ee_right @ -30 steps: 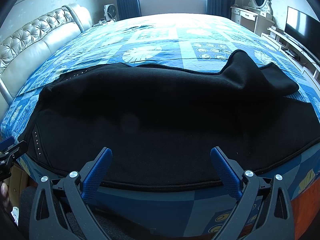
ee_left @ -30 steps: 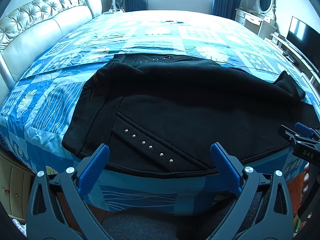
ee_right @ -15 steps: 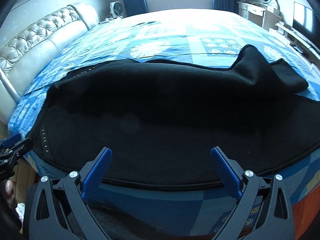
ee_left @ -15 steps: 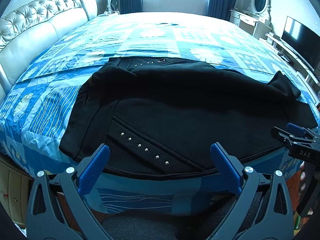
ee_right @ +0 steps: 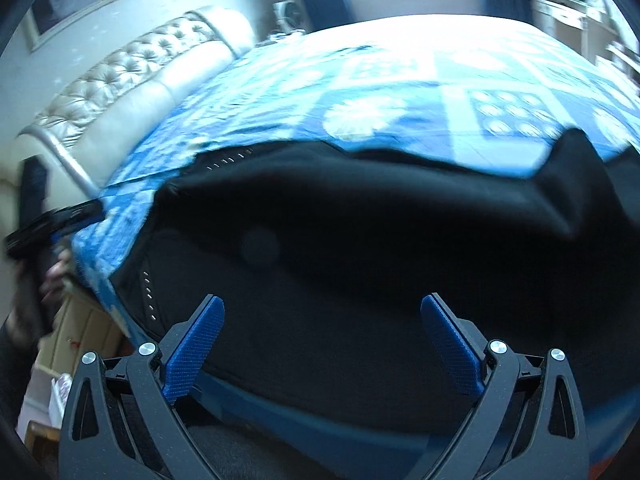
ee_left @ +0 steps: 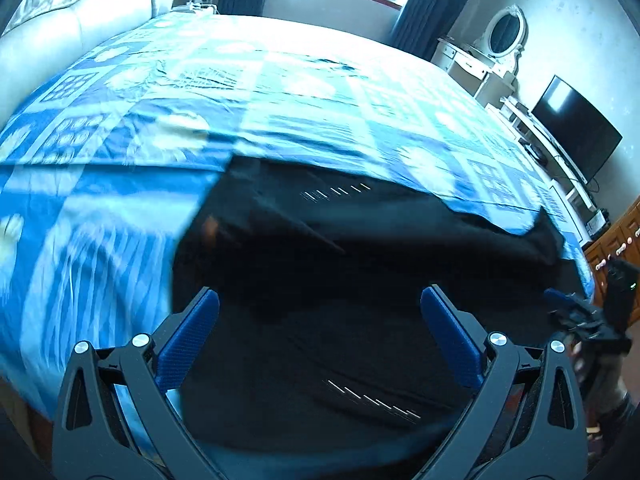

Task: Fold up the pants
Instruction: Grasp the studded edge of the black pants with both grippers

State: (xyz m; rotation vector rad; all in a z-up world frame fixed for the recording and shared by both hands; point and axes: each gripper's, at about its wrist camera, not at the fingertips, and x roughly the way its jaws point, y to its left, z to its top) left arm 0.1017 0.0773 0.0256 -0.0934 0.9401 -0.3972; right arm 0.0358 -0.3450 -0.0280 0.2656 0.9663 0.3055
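Both hand-held grippers spread wide over black pants (ee_left: pixel 320 280) on the bed (ee_left: pixel 280 92).
I'd pinch the near hem at 6 o'clock: left hand-held gripper (ee_left: pixel 319 332), right hand-held gripper (ee_right: pixel 322 338), both empty.

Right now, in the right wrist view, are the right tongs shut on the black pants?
No, the right tongs are spread wide with nothing pinched, above the black pants.

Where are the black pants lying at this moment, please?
In both wrist views, the black pants lie spread across the near edge of the blue bedspread, just ahead of both open hand-held grippers.
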